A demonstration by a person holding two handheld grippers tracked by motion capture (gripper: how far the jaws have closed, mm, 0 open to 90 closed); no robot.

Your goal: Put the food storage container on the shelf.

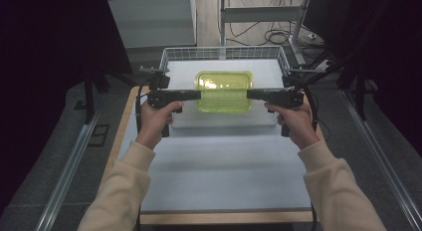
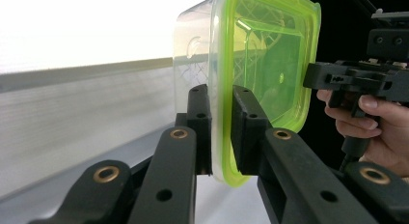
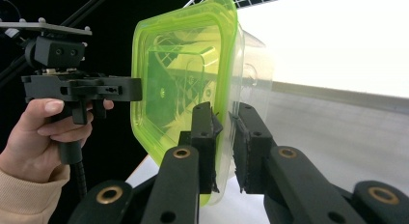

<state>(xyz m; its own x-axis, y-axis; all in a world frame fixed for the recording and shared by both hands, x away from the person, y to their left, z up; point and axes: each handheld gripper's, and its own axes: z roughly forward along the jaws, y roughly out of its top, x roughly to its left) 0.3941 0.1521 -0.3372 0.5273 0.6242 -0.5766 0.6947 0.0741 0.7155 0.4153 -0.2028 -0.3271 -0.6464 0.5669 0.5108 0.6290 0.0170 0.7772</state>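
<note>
A clear plastic container (image 1: 224, 91) with a translucent green lid hangs level between my two grippers, over the white block in the wire basket. My left gripper (image 1: 199, 95) is shut on the rim of its left short side, one pad (image 2: 200, 113) under the rim and one on the lid. The right gripper (image 1: 249, 94) is shut on the opposite rim. In the left gripper view the container (image 2: 265, 64) stands edge-on in the left gripper (image 2: 222, 96), with the right gripper (image 2: 337, 79) beyond. In the right gripper view the container (image 3: 183, 79) sits in the right gripper (image 3: 226, 113), facing the left gripper (image 3: 96, 89).
A white wire basket (image 1: 224, 53) stands at the far end of the table, with a white block (image 1: 224, 120) in it. The white tabletop (image 1: 219, 166) stretches toward the person, edged in wood. Dark stands and cables flank both sides.
</note>
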